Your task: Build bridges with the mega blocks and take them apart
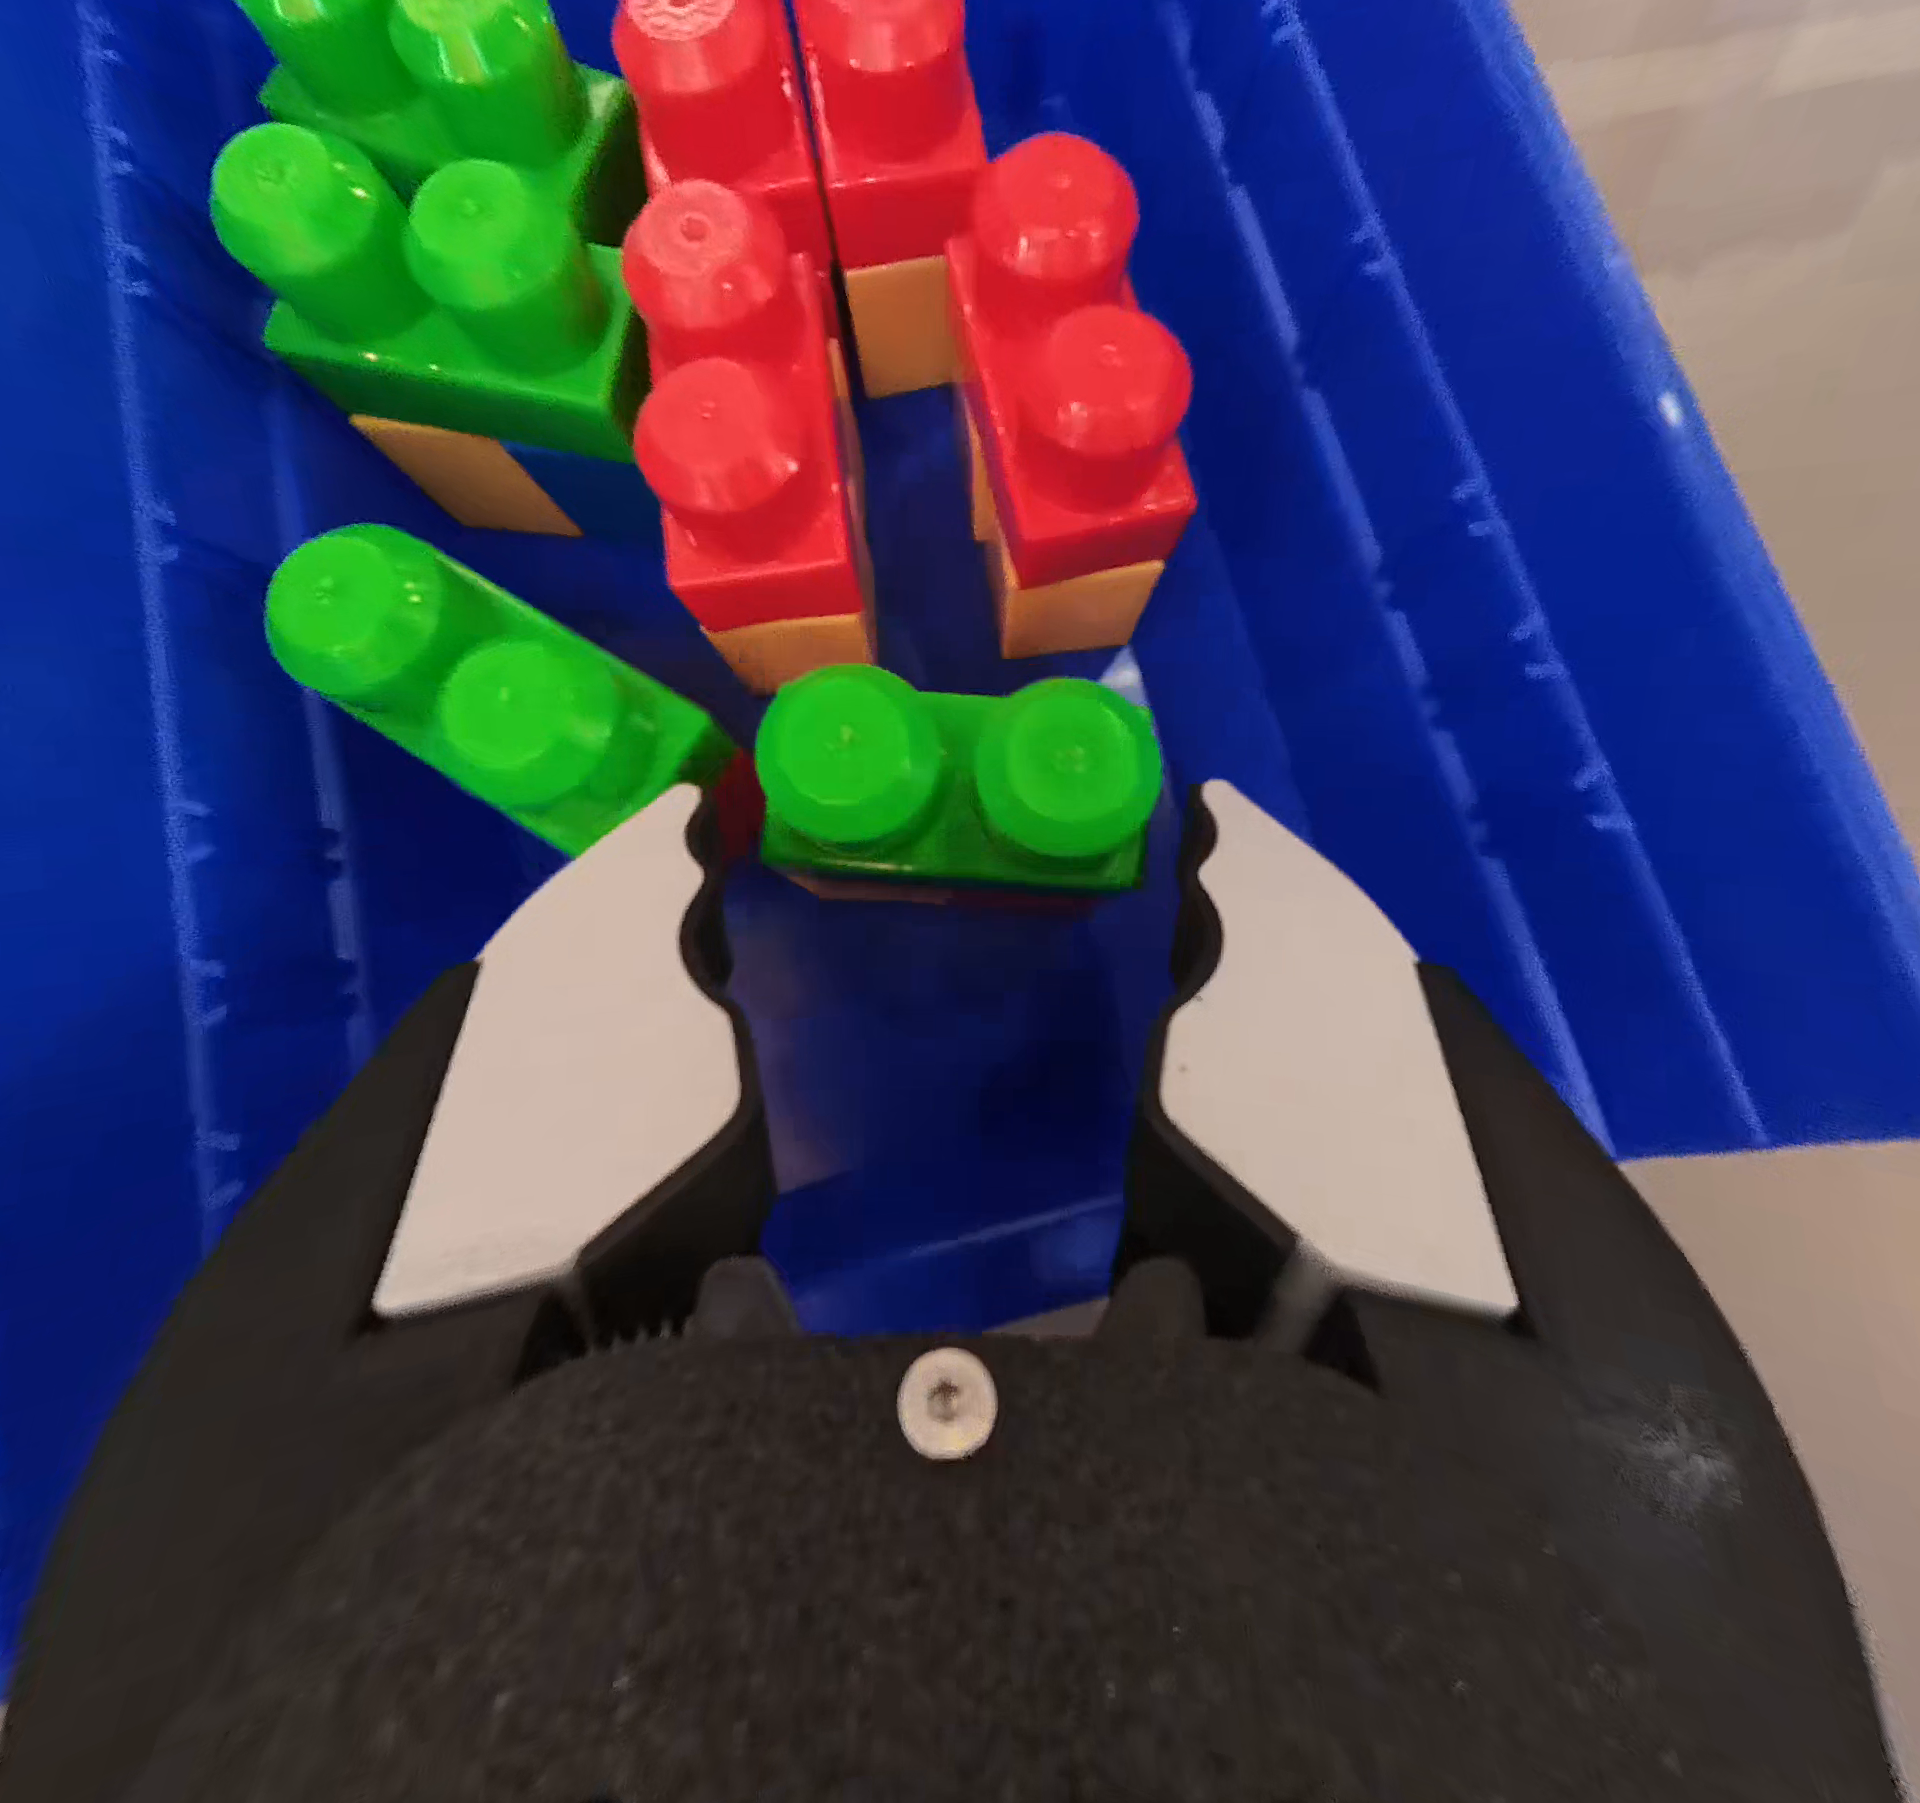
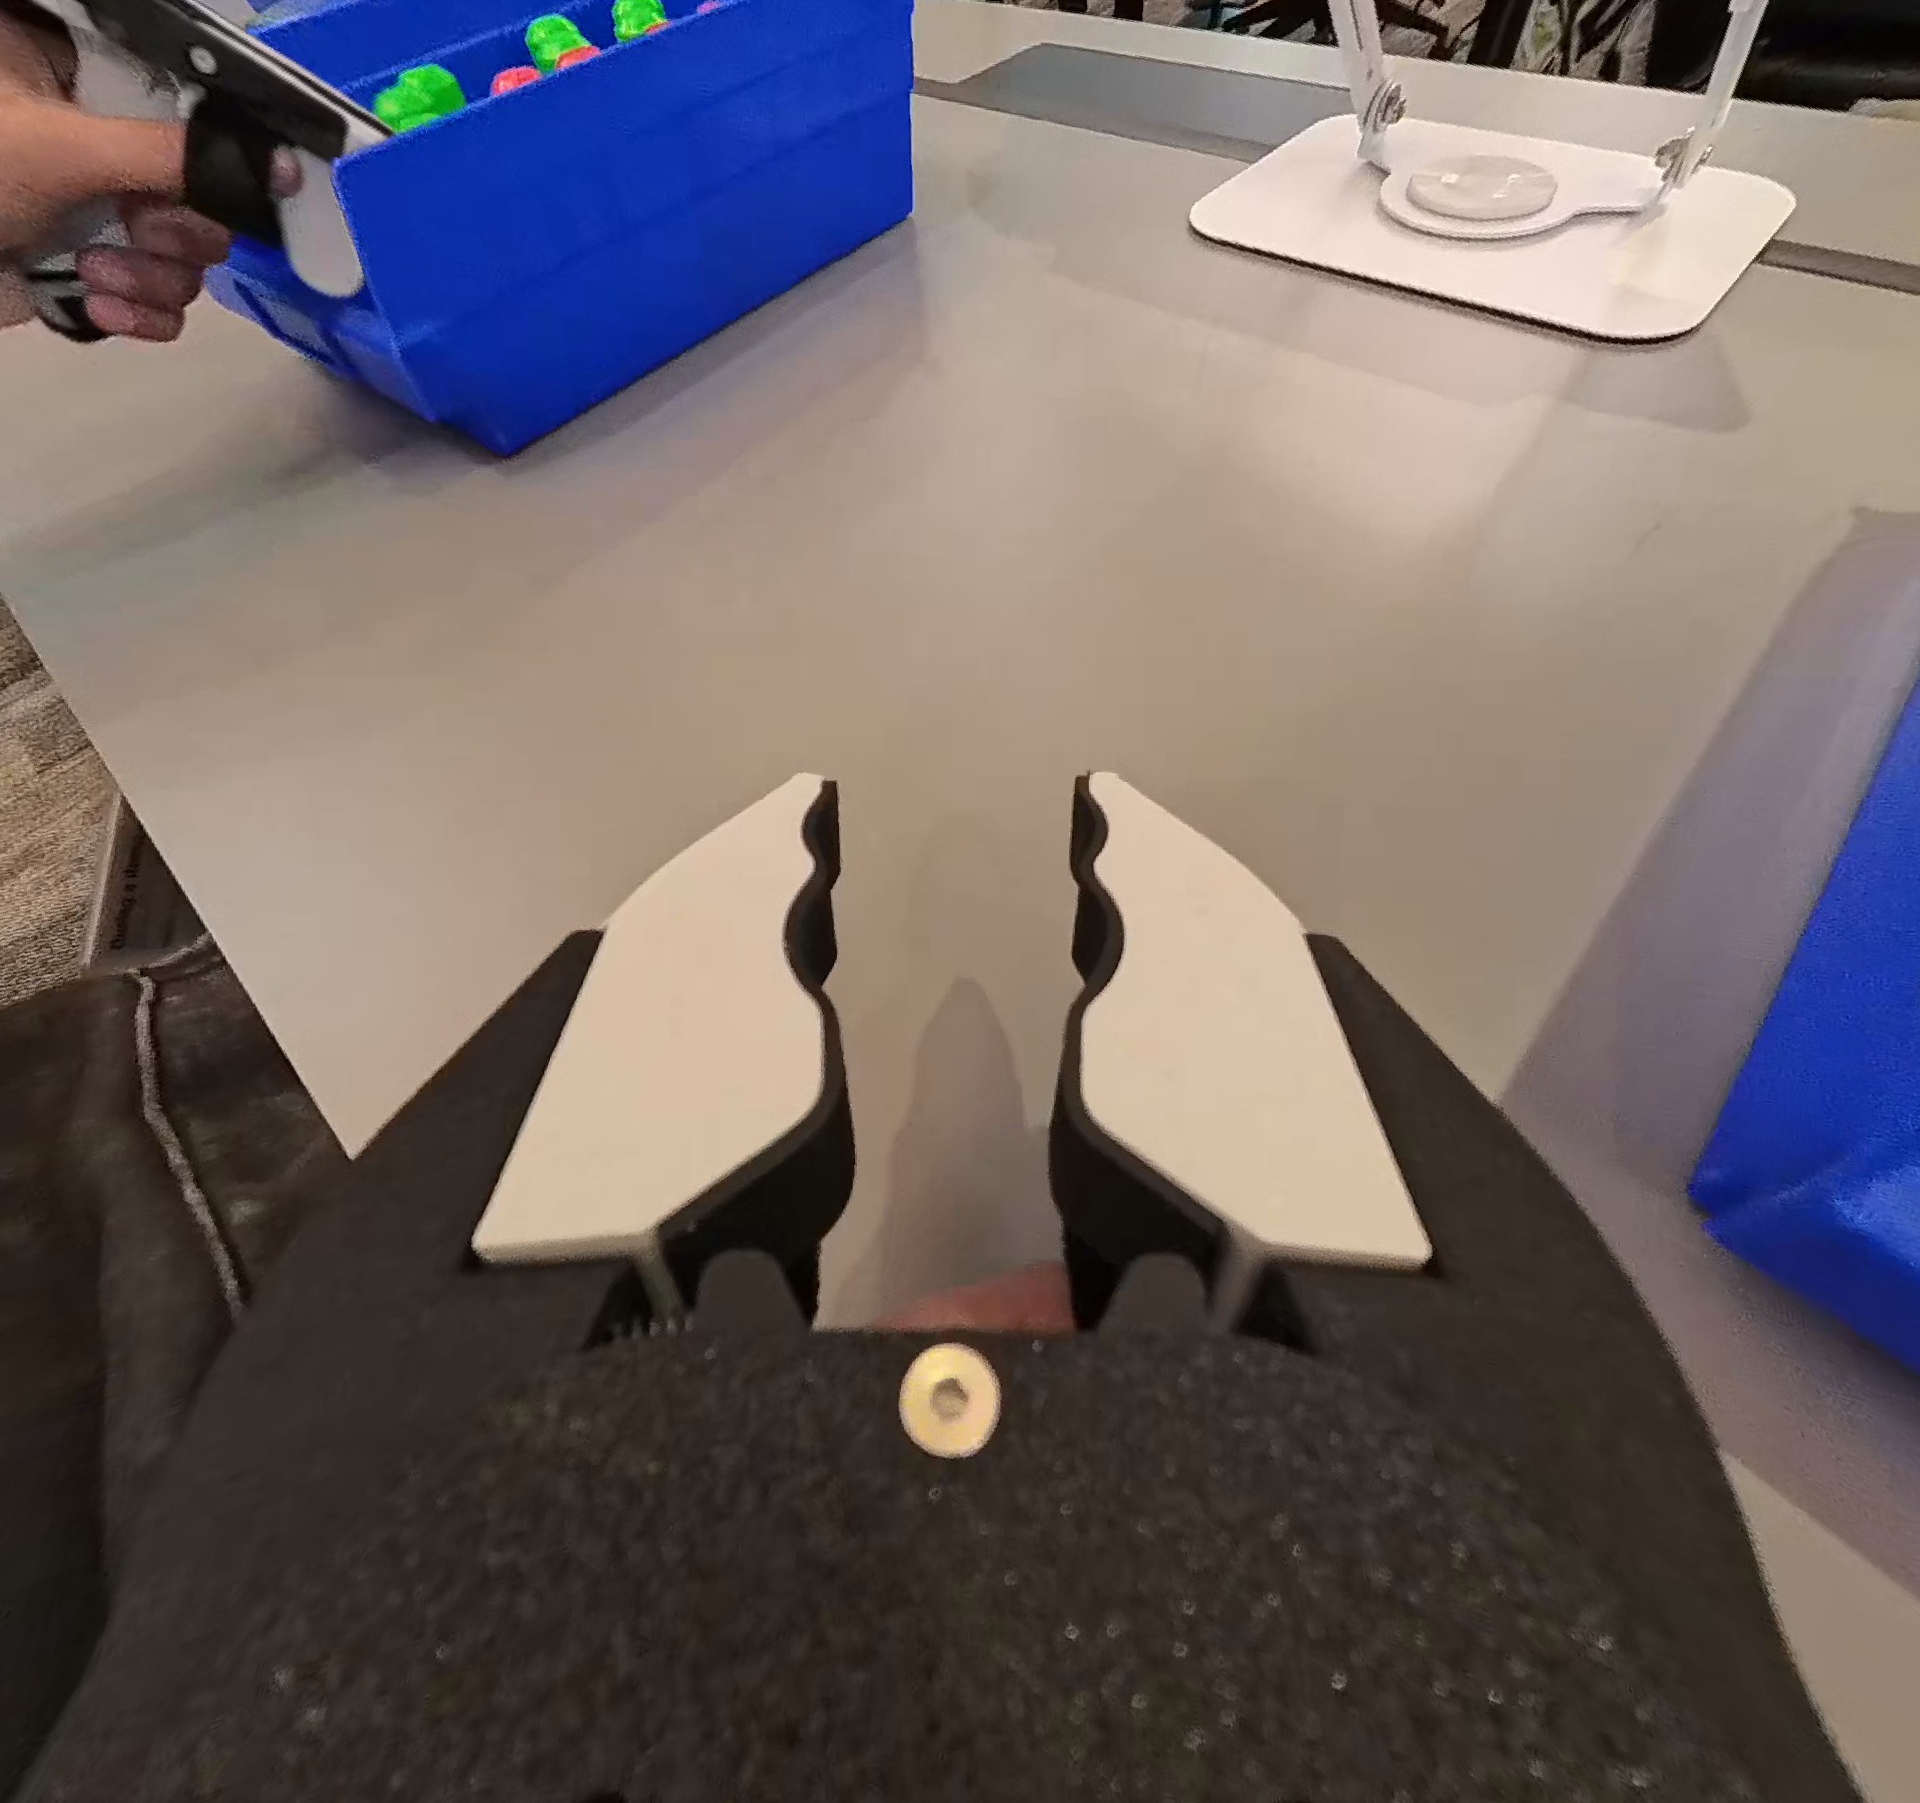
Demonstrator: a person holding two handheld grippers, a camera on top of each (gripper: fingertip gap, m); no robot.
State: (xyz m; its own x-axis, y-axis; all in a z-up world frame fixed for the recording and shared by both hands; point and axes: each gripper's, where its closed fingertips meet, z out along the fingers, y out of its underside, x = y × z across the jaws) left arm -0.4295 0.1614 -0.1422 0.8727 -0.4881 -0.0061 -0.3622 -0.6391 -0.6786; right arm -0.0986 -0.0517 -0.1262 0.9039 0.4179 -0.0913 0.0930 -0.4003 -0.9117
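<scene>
While my left gripper [image 1: 940, 797] points into the blue bin [image 1: 1455, 506], jaws apart around nothing, a green block [image 1: 951, 787] sits just ahead.
Only my right view shows the grey table [image 2: 935, 558] under my right gripper [image 2: 954, 792], jaws apart, empty; red blocks [image 1: 748, 465] fill the bin.

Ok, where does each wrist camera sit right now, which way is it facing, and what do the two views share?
Left wrist view: sits on the left gripper, aimed steeply down into the blue bin at green and red blocks; a two-stud green block lies just past its open fingertips.
Right wrist view: sits on the right gripper, open, low over the bare grey table, facing across it; a dark sleeve shows lower left.
Shared: the blue bin with its blocks; the right view also shows the left gripper held in a hand at the bin.
</scene>
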